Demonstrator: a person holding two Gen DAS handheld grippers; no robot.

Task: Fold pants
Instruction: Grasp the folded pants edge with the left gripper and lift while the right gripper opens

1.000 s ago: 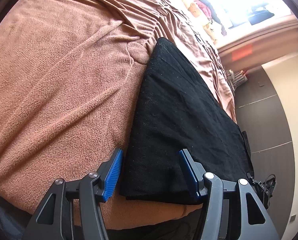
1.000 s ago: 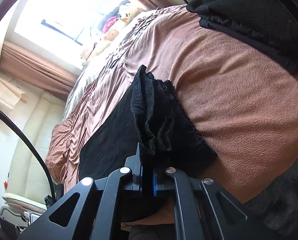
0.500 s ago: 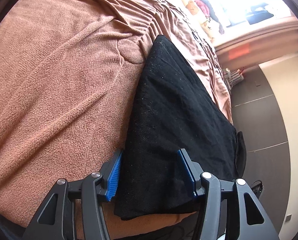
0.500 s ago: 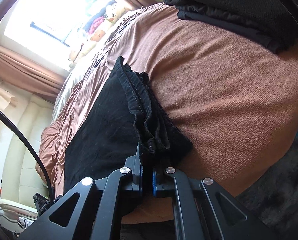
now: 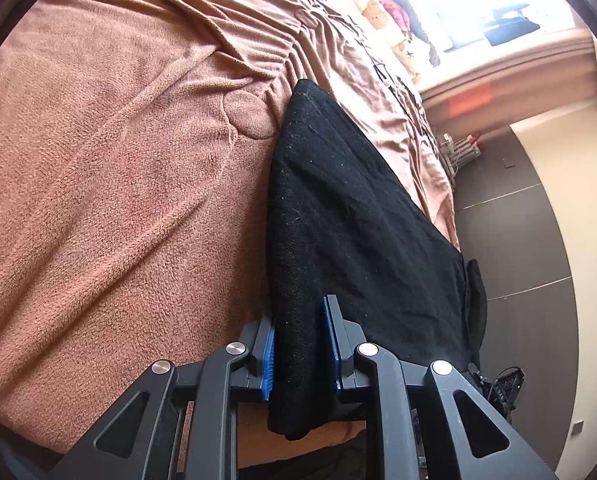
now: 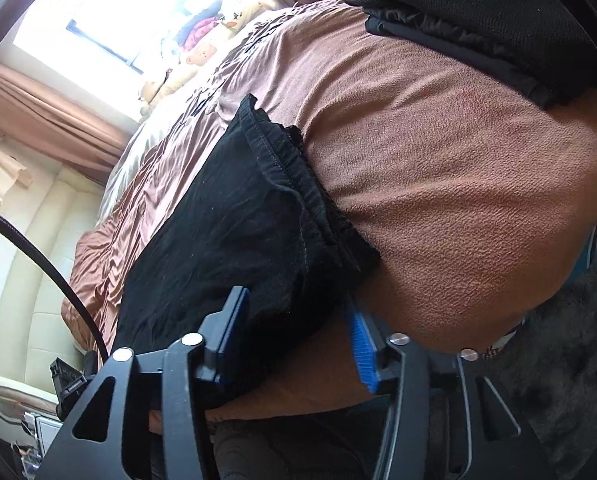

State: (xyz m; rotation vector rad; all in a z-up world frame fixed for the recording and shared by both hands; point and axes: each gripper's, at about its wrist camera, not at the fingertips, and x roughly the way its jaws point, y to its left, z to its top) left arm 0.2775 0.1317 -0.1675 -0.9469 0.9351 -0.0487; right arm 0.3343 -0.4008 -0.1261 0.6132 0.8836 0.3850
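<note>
- Setting: a bed (image 5: pixel 98 200) under a brown fleece blanket, with a bright window behind.
- Pants (image 5: pixel 358 220): black, lying flat along the bed's near edge; the gathered waistband (image 6: pixel 298 184) lies on the right.
- Left claw (image 5: pixel 300 350): jaws closing, the near hem corner between the blue pads.
- Right claw (image 6: pixel 298 340): jaws opening, the cloth lying loose between them.
- Technique: let the left pads bite through every layer before lifting, so the fold carries over evenly.
- Background: a stack of dark folded clothes (image 6: pixel 478 12) farther along the bed.

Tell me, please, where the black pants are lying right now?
The pants lie on the brown blanket near the bed's near edge, their left end between the left gripper's closing jaws.
</note>
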